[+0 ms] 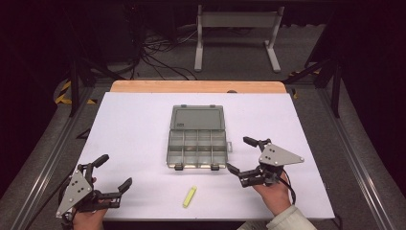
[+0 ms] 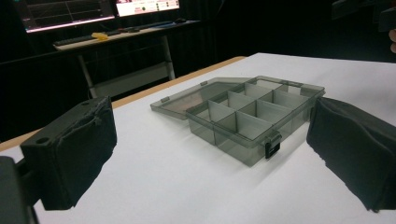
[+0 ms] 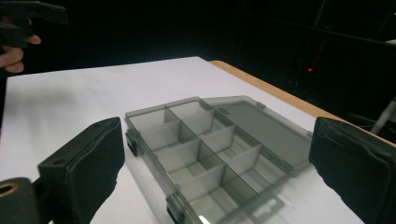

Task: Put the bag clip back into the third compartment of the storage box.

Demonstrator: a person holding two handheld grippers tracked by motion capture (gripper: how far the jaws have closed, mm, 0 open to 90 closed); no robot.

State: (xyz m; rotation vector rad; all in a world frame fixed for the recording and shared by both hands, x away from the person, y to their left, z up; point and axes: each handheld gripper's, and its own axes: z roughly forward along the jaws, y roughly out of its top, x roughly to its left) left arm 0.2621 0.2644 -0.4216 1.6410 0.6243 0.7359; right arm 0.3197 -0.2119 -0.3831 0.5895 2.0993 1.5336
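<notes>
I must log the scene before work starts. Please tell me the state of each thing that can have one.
Box: open, compartments look empty.
Lid: folded back flat on the table.
Yellow piece: lying flat in front of the box, not held.
Left gripper: open, holding nothing.
Right gripper: open, holding nothing.

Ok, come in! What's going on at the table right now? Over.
Left gripper open, right gripper open, both holding nothing. Box lies open with its lid flat. Yellow stick lies in front of it. Nothing in the way.
</notes>
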